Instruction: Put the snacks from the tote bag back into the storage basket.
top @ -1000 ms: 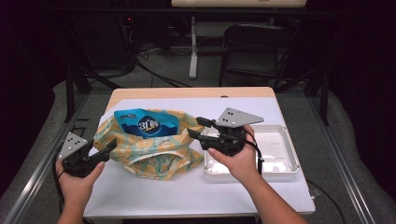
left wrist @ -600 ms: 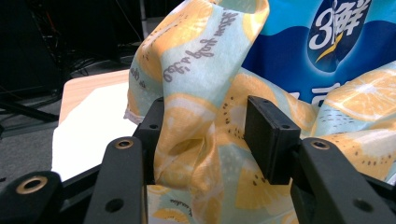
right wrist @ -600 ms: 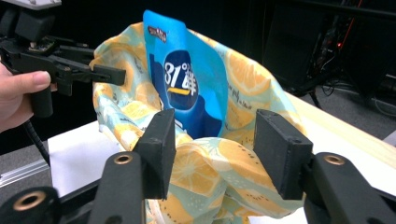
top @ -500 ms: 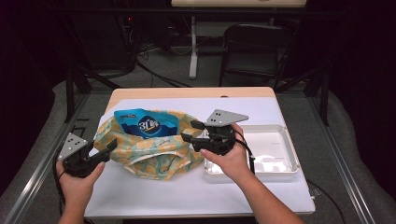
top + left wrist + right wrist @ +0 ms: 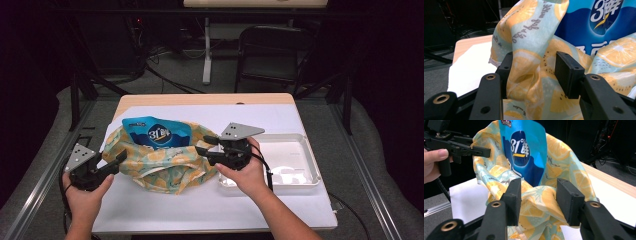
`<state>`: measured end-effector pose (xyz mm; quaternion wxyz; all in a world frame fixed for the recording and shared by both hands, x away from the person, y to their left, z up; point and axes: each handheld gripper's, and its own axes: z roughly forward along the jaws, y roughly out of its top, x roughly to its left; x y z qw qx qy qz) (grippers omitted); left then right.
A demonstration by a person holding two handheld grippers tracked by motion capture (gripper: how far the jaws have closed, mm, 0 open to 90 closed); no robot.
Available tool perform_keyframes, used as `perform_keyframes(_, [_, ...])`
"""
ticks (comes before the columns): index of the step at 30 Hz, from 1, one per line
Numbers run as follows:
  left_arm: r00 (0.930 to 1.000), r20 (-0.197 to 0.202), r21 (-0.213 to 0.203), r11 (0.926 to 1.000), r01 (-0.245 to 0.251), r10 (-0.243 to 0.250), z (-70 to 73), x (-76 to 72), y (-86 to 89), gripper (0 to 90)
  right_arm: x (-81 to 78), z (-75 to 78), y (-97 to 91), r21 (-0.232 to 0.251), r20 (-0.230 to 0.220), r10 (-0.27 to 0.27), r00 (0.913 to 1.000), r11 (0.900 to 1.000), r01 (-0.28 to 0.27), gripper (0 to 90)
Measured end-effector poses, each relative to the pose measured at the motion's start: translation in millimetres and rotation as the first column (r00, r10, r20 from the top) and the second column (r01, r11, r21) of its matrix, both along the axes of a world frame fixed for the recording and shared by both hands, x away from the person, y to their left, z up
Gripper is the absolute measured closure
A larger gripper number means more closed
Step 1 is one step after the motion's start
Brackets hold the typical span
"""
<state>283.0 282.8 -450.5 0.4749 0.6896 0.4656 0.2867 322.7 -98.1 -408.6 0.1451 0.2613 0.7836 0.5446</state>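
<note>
High view: a fabric bag [image 5: 160,162] printed with lemon slices lies slumped on the white-covered tabletop [image 5: 200,210], left of centre. A blue snack packet [image 5: 150,132] stands in its mouth, leaning toward the far side. The left claw [image 5: 116,159] sits at the bag's left edge; the right claw [image 5: 201,145] reaches in at the bag's right edge. Likely purpose: each claw takes one side of the opening so the bag can be spread or steadied around the packet. A white tray [image 5: 300,162] rests just right of the right hand, apart from the bag. A dark chair [image 5: 270,55] and cables stand well beyond the far edge; nothing blocks either claw.

Left gripper view: the left claw [image 5: 534,70] has a bunched fold of the bag [image 5: 529,82] between its jaws. The fabric touches the left pad; whether the right pad presses on it, I cannot tell. The packet [image 5: 594,27] rises behind the fold, so the hold is low on the cloth, clear of the packet.

Right gripper view: the right claw [image 5: 539,195] has just been closing, with a fold of the bag [image 5: 536,205] between its jaws. Gaps show beside both pads, so the jaws stand apart, not yet clamped. The packet [image 5: 524,155] stands upright just beyond. The left claw [image 5: 484,151] shows at the far rim.
</note>
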Motion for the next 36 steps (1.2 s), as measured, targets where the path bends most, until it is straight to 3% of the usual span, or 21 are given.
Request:
perform_keyframes(22, [0.9997,-0.025,0.009,0.9999,-0.006,0.006,-11.8,1.6,-0.1,55.1,-4.9,-19.6,3.6,-0.033,0.003,0.008,1.0000,0.9994,-0.008,86.4])
perform_keyframes(36, [0.9991,-0.041,0.014,0.9999,-0.006,0.007,-19.8,2.3,-1.0,55.1,-15.2,-35.7,2.7,-0.029,-0.009,0.033,0.9994,0.9990,-0.033,89.0])
